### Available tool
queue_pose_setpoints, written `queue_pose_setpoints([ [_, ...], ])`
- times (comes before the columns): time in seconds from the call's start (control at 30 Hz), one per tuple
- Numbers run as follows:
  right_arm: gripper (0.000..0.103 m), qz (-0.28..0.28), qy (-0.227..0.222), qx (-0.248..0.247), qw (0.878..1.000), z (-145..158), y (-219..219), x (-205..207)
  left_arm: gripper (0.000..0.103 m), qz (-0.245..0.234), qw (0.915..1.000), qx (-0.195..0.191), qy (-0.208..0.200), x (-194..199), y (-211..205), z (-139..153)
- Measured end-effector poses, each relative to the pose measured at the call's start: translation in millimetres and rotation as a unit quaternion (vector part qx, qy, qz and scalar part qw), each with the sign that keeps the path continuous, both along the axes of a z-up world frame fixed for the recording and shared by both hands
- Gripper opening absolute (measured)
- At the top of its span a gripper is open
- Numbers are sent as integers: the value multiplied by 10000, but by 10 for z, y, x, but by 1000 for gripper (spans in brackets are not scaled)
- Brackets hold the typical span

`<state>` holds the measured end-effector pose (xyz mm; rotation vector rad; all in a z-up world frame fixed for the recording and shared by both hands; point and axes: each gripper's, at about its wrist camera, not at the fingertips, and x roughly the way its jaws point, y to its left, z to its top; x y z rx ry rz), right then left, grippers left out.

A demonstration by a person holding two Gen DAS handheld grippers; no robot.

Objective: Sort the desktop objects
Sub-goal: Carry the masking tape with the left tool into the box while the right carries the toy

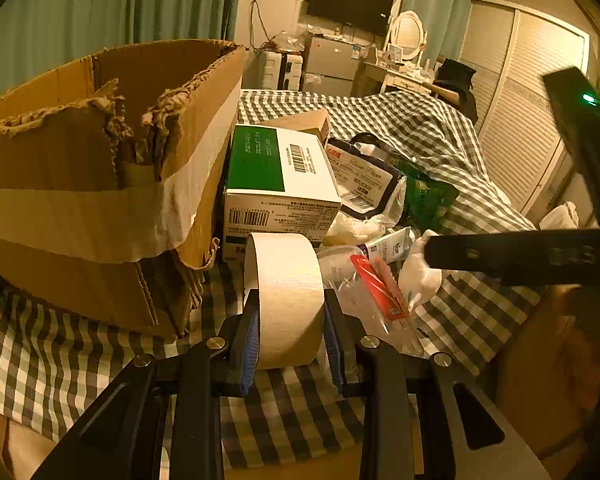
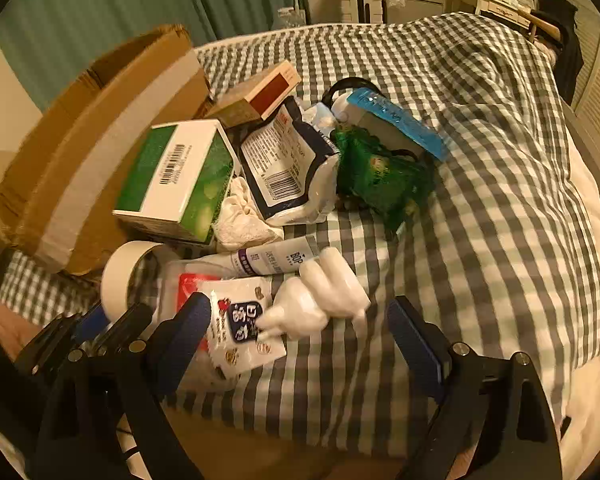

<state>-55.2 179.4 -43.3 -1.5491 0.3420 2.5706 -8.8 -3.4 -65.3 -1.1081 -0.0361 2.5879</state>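
Tape roll [image 1: 290, 300]: clamped in your left hand-held gripper [image 1: 290, 332], near edge of the bed [image 2: 480, 184], just right of the cardboard box [image 1: 100, 184].
Right hand-held gripper [image 2: 300, 338]: jaws wide apart over the white bottle [image 2: 320, 300], holding nothing.
Done: can't see anything in the box.
Left: pretty much the whole pile, green box [image 2: 176, 180], tube [image 2: 276, 260], pouches.
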Motion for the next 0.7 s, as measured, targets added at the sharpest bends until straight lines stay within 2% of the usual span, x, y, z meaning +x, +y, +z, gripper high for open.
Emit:
queue_pose_setpoints([
  [0.1,89,-34,-287,-12,9996,-107,-34,-125,29,-13,10000,-27,13,-3,12,-12],
  [0.37,84,-263,-658,440,9965,-258,-39,-279,29,59,9998,-147,136,-107,49,-85],
  [0.43,57,-379,-672,632,9950,-258,-33,-280,29,114,9998,-113,67,-147,18,-135],
  [0.5,57,-483,-617,458,9959,-246,32,-255,29,87,9999,-63,-13,-169,-10,-185],
  [0.7,57,-492,-384,293,9976,-169,65,-168,29,31,10000,-15,75,-79,-55,-142],
])
